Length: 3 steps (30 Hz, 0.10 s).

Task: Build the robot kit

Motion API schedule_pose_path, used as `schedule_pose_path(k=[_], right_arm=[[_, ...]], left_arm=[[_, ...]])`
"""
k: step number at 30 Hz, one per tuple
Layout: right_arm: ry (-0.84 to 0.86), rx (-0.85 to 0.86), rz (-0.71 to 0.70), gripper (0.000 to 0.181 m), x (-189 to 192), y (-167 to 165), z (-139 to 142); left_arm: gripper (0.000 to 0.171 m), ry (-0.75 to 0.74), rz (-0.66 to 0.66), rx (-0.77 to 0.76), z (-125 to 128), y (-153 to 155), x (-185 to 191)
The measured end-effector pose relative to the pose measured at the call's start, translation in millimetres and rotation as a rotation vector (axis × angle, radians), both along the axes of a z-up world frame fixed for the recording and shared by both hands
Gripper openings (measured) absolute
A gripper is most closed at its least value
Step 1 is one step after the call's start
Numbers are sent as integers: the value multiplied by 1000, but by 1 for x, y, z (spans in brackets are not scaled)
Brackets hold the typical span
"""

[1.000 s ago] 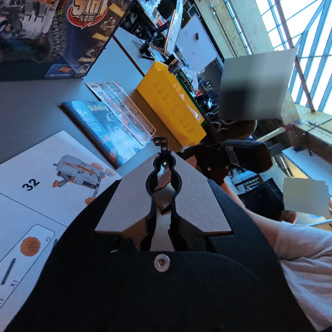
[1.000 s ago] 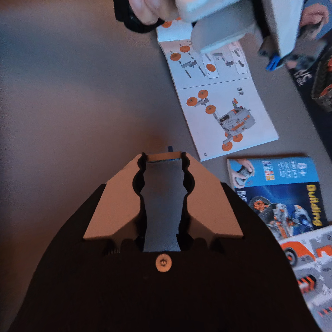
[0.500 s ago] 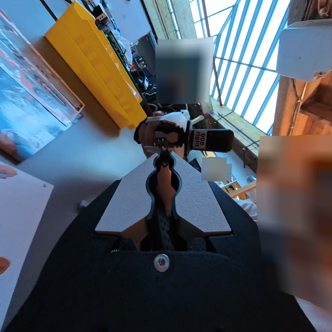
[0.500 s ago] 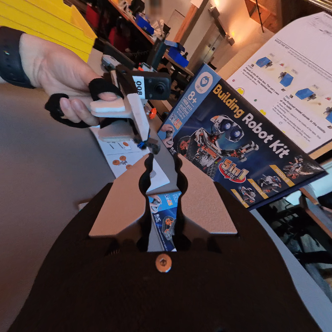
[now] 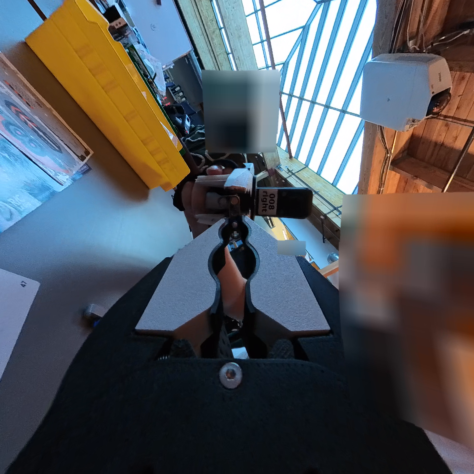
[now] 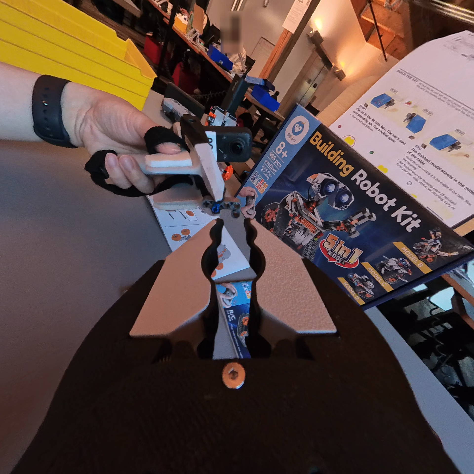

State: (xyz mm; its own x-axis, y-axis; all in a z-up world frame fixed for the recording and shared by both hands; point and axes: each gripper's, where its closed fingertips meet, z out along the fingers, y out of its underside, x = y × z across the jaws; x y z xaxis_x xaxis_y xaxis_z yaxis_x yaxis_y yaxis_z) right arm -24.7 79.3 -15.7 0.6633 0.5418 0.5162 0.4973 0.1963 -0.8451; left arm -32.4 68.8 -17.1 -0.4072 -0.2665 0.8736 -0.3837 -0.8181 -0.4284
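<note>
The left gripper (image 5: 234, 221) pinched a dark perforated beam (image 6: 222, 204), held level toward the right gripper (image 6: 233, 222); its tongs stood parted, empty.

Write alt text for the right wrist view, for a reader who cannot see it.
The right gripper, its fingers slightly apart and empty, points at the left gripper, held by a hand and pinching a small dark beam piece with a blue pin. Beyond stand a robot kit box, an open instruction booklet and yellow bins.
</note>
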Motion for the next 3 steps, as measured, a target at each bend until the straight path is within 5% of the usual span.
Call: schedule_pose_path(k=[3], right_arm=[[1, 12, 1, 18, -2, 0, 1]], left_arm=[[3, -7, -61, -35, 2, -7, -5]])
